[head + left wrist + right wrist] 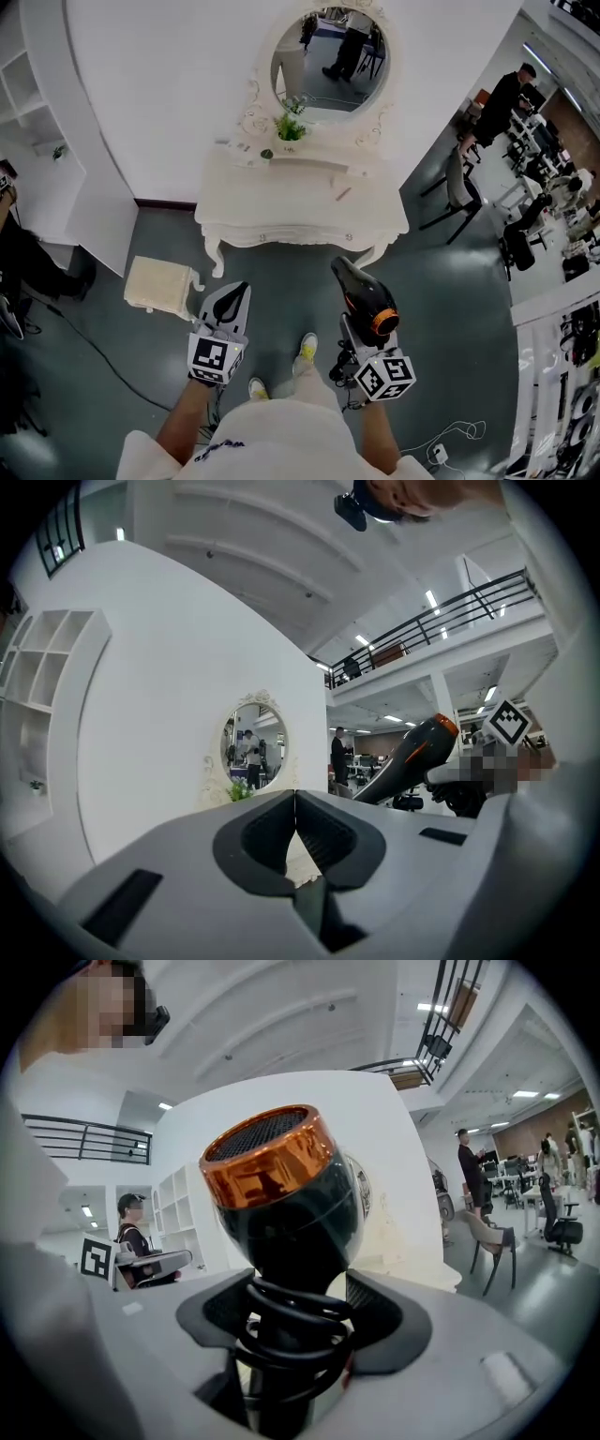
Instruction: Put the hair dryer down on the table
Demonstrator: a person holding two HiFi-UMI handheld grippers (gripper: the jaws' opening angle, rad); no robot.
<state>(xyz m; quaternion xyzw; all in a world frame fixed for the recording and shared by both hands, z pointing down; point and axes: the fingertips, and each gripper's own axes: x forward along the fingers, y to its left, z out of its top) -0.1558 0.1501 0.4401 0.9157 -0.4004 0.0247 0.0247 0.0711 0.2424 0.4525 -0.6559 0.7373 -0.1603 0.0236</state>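
A white curved wall [169, 94] and a grey-green floor [441, 309] take up most of the head view. Against the wall stands a cream, carved worktop [281, 202] on curled legs, with an oval mirror [328, 61] above it. On the floor to the left of the worktop, a little apart from it, sits a cream stool [161, 284].

The hair dryer [364, 292] is not on the worktop. It is held in the air above the floor, in front of the worktop's near right corner and apart from its edge. Its black body points toward the worktop, and its orange-ringed mesh end faces back toward the person.

The right hand-held gripper [361, 330] grasps the hair dryer by the handle. In the right gripper view its jaws are clamped on either side of the handle, with the black cord [291, 1330] coiled around the handle between them.

The left hand-held gripper [234, 292] hangs beside it, over the floor near the stool. Its jaws are clenched together with nothing between them.

A small green plant [289, 127] stands at the back of the worktop below the mirror. A thin pinkish item [343, 193], perhaps a pen or brush, lies on the worktop's right half; it is too small to identify.
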